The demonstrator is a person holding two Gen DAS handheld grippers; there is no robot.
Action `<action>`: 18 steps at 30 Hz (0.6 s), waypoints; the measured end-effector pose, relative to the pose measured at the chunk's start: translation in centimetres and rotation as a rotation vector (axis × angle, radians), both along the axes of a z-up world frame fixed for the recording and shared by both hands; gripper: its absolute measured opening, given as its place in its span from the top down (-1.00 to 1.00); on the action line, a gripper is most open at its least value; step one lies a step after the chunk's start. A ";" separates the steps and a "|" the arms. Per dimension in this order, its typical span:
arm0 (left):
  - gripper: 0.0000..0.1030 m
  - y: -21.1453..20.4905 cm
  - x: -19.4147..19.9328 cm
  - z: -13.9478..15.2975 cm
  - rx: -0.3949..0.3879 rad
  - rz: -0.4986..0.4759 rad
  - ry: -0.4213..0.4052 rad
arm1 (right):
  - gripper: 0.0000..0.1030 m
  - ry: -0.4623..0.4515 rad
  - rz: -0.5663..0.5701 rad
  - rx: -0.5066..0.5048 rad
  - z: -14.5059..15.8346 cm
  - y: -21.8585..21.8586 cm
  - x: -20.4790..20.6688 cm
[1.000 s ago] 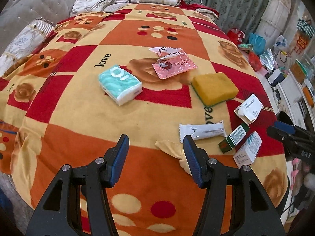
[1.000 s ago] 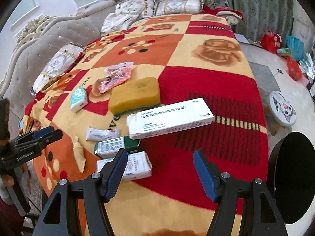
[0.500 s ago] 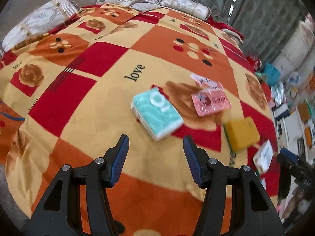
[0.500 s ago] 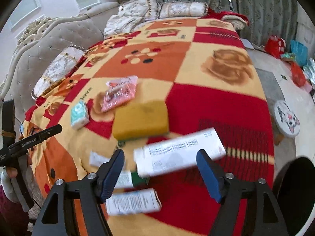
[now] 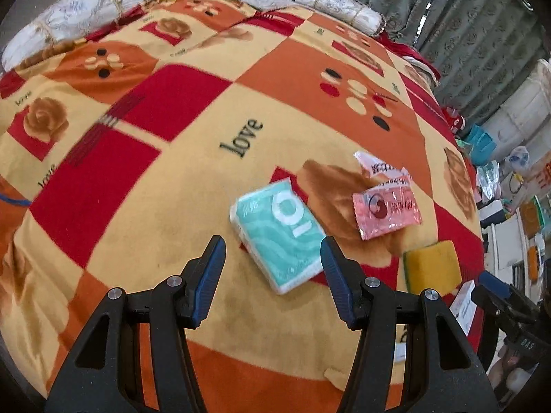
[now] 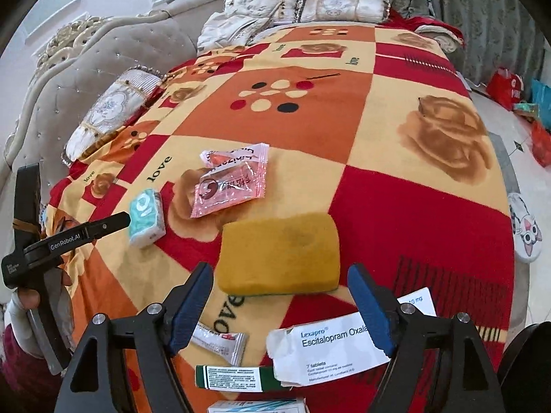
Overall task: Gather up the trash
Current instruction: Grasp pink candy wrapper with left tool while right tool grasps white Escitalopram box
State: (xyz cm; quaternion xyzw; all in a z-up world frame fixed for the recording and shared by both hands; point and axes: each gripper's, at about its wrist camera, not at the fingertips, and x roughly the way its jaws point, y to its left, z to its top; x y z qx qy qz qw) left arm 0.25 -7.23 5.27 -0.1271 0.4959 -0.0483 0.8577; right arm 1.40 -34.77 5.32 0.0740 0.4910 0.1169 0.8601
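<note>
Trash lies on a patterned bed blanket (image 5: 172, 179). My left gripper (image 5: 272, 268) is open and empty, just short of a teal tissue pack (image 5: 279, 234), also in the right wrist view (image 6: 146, 216). Beyond lie pink wrappers (image 5: 387, 206) (image 6: 230, 186) and a yellow sponge (image 5: 432, 266). My right gripper (image 6: 279, 299) is open and empty over the sponge (image 6: 279, 253). Near it lie a white Lexapro box (image 6: 330, 344), a green box (image 6: 234, 377) and a white sachet (image 6: 220, 340).
Pillows (image 6: 110, 110) and a tufted headboard (image 6: 103, 51) line the bed's left and far sides. Bags and clutter (image 5: 482, 141) stand on the floor to the right. A cat slipper (image 6: 525, 230) lies on the floor. A black round object (image 6: 527, 361) sits at lower right.
My left gripper has swung left and forward to the tissue pack. My right gripper has moved forward past the Lexapro box to the sponge. Both stayed open.
</note>
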 end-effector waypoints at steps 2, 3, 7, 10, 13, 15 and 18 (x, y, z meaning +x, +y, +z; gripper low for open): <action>-0.09 -0.4 0.3 0.8 0.004 -0.020 -0.026 | -0.52 -0.004 -0.005 0.000 0.2 -0.4 -0.2; -0.09 -0.7 0.5 1.3 0.002 -0.034 -0.037 | -0.52 -0.007 -0.011 -0.002 0.4 -0.8 -0.6; -0.26 -2.9 1.7 3.0 -0.014 -0.106 -0.088 | -0.52 -0.007 -0.053 -0.019 0.8 -2.9 -2.2; -0.41 -4.9 3.3 3.0 -0.031 -0.140 -0.087 | -0.52 0.011 -0.099 -0.010 0.6 -4.7 -4.0; -0.41 -7.4 5.2 2.0 -0.012 -0.173 -0.049 | -0.54 0.056 -0.144 0.020 -0.5 -6.6 -5.6; -0.41 -8.7 6.2 1.5 0.005 -0.186 -0.033 | -0.55 0.082 -0.160 0.069 -1.5 -7.4 -6.0; -0.41 -10.1 7.8 1.4 0.010 -0.184 -0.027 | -0.55 0.113 -0.187 0.113 -2.8 -8.1 -5.5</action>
